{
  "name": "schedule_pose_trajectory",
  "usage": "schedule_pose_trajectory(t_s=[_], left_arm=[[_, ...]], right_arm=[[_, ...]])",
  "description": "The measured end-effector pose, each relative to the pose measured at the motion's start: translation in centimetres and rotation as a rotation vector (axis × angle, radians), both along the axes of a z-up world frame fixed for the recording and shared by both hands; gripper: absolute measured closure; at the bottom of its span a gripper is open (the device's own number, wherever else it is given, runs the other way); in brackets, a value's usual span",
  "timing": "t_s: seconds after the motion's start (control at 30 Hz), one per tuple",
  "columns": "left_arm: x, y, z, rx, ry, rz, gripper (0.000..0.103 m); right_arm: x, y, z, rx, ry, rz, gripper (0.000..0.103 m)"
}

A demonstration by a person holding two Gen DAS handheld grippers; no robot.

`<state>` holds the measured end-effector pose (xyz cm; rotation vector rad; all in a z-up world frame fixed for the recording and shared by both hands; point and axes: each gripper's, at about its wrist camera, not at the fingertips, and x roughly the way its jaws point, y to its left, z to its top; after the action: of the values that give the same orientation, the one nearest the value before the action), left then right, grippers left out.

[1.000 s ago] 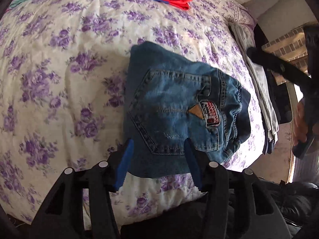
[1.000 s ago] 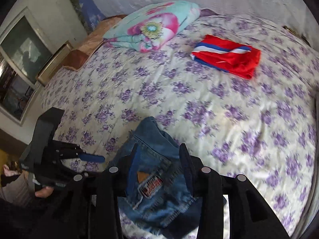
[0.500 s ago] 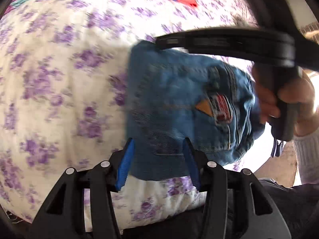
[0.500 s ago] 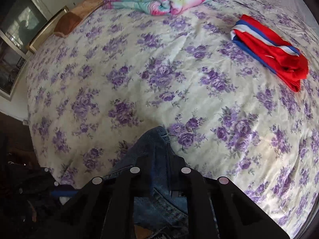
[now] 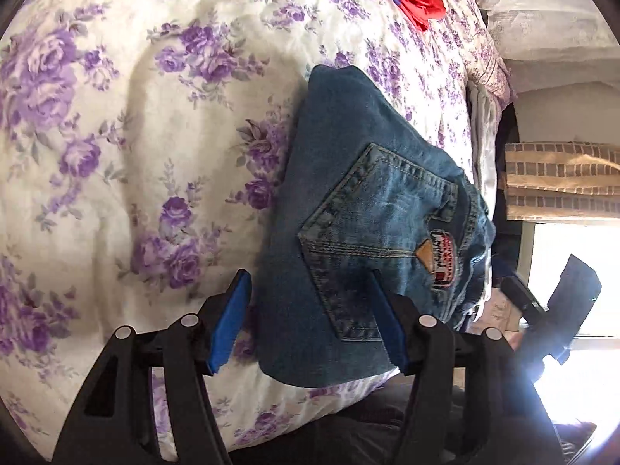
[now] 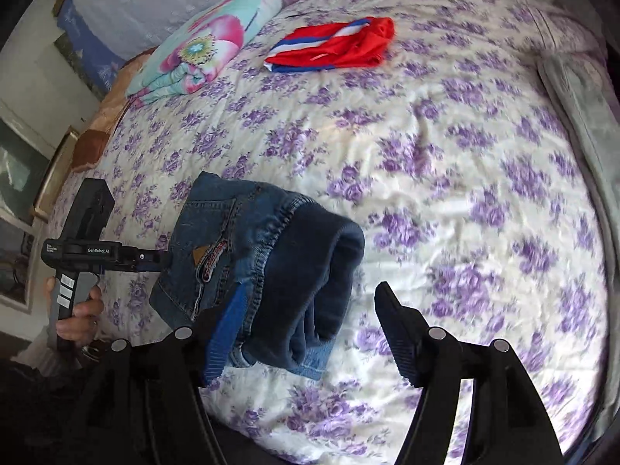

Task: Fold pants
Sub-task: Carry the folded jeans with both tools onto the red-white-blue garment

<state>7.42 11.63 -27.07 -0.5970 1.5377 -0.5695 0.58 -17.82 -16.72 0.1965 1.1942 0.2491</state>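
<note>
The blue denim pants (image 5: 372,224) lie folded into a thick bundle near the front edge of the bed, back pocket and patch facing up. They also show in the right wrist view (image 6: 248,255), folded layers toward me. My left gripper (image 5: 310,310) is open, its fingers astride the bundle's near edge. My right gripper (image 6: 310,317) is open and empty, the bundle's end between its fingers. The left gripper shows in the right wrist view (image 6: 155,259) at the bundle's left side.
The bed has a white sheet with purple flowers (image 6: 445,162). Folded red shorts (image 6: 333,50) and a rolled floral blanket (image 6: 205,50) lie at the far side. The bed's front edge (image 5: 329,418) is just below the pants. A window and curtain (image 5: 562,178) stand to the right.
My right gripper, shut half a second ago on the denim, has opened and pulled back off the bundle. My left gripper stays open and has come closer to the pants.
</note>
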Motion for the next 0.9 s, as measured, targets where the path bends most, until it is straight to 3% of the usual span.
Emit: schedule_pose_trajectory(t_s=[0.13, 0.17, 0.23, 0.3, 0.43, 0.5, 0.57, 0.6, 0.63, 0.67, 0.73, 0.8, 0.9], left_arm=[[-0.7, -3.0, 1.5, 0.171, -0.096, -0.136, 0.033], [-0.6, -3.1, 1.3, 0.177, -0.088, -0.14, 0.032], [-0.3, -2.6, 0.7, 0.151, -0.05, -0.124, 0.026], [-0.2, -2.4, 0.2, 0.131, -0.034, -0.116, 0.024], [-0.5, -2.7, -0.2, 0.098, -0.027, -0.108, 0.024], [-0.8, -2.7, -0.7, 0.059, -0.01, -0.11, 0.023], [-0.7, -3.7, -0.9, 0.08, -0.026, -0.117, 0.02], [-0.5, -4.0, -0.8, 0.094, -0.034, -0.121, 0.019], [-0.3, -4.1, -0.7, 0.104, -0.039, -0.118, 0.021], [-0.2, -4.3, -0.3, 0.118, -0.05, -0.11, 0.023], [-0.5, -4.6, 1.2, 0.157, -0.099, -0.111, 0.034], [-1.0, -4.8, 3.1, 0.179, -0.161, -0.123, 0.044], [-1.4, -4.6, 5.1, 0.195, -0.211, -0.111, 0.046]], right_arm=[[-0.8, -0.8, -2.2, 0.158, 0.023, -0.093, 0.034], [-0.7, -0.8, -2.6, 0.199, 0.021, -0.107, 0.034], [-0.3, -0.6, -3.8, 0.235, 0.035, -0.136, 0.034], [0.1, -0.1, -5.3, 0.194, 0.079, -0.155, 0.034], [-0.2, -0.5, -7.2, 0.206, 0.129, -0.199, 0.018], [-0.2, -1.0, -8.6, 0.287, 0.181, -0.224, 0.016], [0.4, -0.8, -11.1, 0.432, 0.277, -0.229, 0.015], [0.7, -0.5, -11.8, 0.459, 0.278, -0.227, 0.015], [0.9, -0.2, -11.9, 0.466, 0.25, -0.217, 0.026], [1.2, 0.0, -11.7, 0.472, 0.236, -0.21, 0.045], [1.4, 0.3, -10.4, 0.466, 0.226, -0.196, 0.055], [1.3, 1.3, -8.2, 0.378, 0.17, -0.142, 0.057], [1.1, 2.4, -5.9, 0.31, 0.105, -0.103, 0.057]])
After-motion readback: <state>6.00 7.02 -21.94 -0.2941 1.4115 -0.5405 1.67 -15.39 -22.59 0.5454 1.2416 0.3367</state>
